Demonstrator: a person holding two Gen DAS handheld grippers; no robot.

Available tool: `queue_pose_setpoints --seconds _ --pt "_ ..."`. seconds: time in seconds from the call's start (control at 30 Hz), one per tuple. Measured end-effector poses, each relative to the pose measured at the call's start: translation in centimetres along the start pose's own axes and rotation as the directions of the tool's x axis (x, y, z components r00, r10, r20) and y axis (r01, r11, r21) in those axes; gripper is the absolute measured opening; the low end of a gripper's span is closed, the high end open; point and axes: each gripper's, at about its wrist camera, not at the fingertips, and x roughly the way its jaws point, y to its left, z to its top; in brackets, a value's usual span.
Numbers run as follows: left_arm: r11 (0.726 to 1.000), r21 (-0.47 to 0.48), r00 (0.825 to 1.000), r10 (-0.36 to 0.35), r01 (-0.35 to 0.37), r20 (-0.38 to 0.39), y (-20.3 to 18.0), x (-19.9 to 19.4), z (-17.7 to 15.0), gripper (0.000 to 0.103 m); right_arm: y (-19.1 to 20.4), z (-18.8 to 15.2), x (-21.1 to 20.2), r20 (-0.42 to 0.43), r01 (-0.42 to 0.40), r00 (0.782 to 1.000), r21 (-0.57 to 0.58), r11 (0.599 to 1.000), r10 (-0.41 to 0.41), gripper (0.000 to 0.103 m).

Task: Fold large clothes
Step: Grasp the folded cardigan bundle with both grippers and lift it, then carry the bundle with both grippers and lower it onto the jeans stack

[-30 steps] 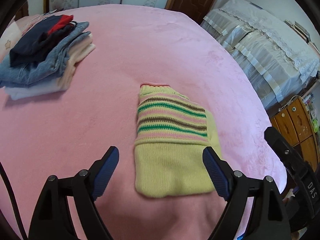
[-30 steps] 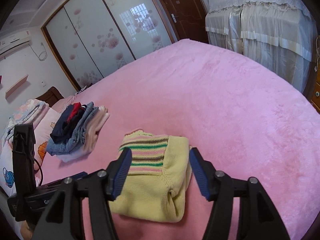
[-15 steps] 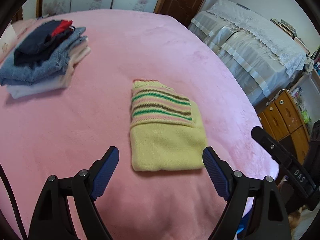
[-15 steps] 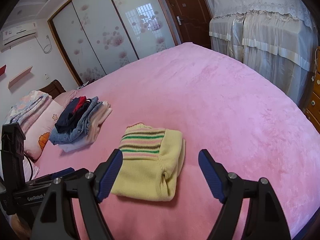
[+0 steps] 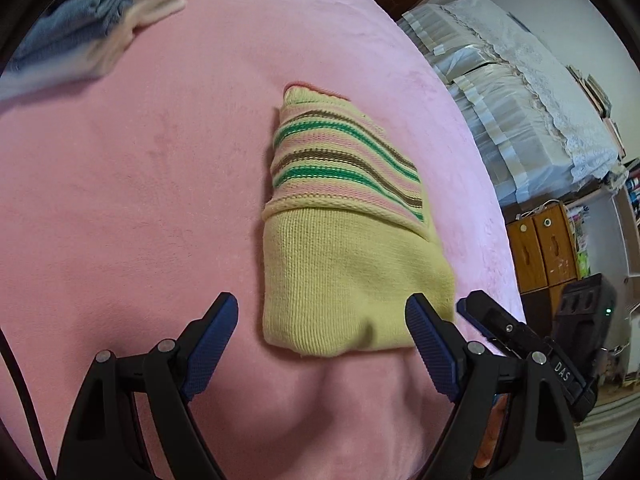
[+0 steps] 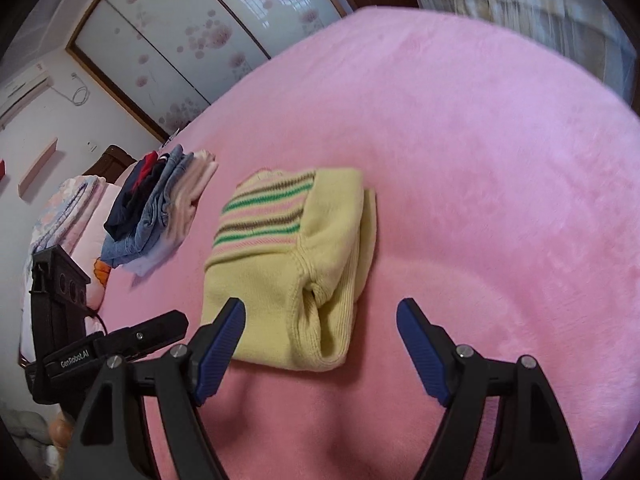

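A folded yellow sweater [image 5: 344, 248] with green, pink and brown stripes lies on the pink bedspread [image 5: 132, 200]. It also shows in the right wrist view [image 6: 292, 256]. My left gripper [image 5: 322, 324] is open and empty, its fingers on either side of the sweater's near edge, close above the bed. My right gripper [image 6: 320, 328] is open and empty at the sweater's near right corner. The right gripper's body shows in the left wrist view [image 5: 520, 344], and the left one in the right wrist view [image 6: 120, 344].
A stack of folded clothes [image 6: 156, 208] sits at the far left of the bed, also in the left wrist view [image 5: 96, 28]. Pillows [image 6: 68, 212] lie beyond it. A covered cabinet [image 5: 520, 92] and wooden drawers [image 5: 544, 248] stand right of the bed.
Both grippers have moved down and forward toward the sweater's near edge after pulling back half a second ago. Both stay open. The sweater has not moved.
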Motion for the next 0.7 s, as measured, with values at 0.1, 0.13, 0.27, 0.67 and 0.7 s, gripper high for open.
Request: queue_pose_setpoints --seconds 0.1,0.13,0.27,0.67,0.7 --pt "0.999 -0.01 0.999 -0.035 0.035 -0.026 0.4 1.5 0.4 0.085 -1.0 0.3 1.8 -0.036 -0.049 0.998 0.056 0.997 0.051 0.079" --pt "0.998 -0.017 0.998 -0.053 0.053 -0.031 0.6 1.9 0.4 0.085 -1.2 0.4 2.4 -0.044 -0.062 0.997 0.068 0.996 0.065 0.079" --pt "0.992 -0.047 0.991 -0.119 0.116 -0.055 1.2 3.8 1.1 0.085 -2.5 1.1 4.9 -0.079 -0.128 0.987 0.138 0.982 0.14 0.079" --pt "0.982 -0.069 0.981 -0.181 0.177 -0.063 2.9 7.5 2.2 0.081 -3.6 2.3 8.9 -0.098 -0.31 0.937 0.205 0.929 0.334 0.054" --pt "0.985 -0.063 0.985 -0.164 0.161 -0.053 2.6 7.3 2.1 0.078 -3.7 2.2 8.7 -0.093 -0.313 0.937 0.204 0.928 0.336 0.048"
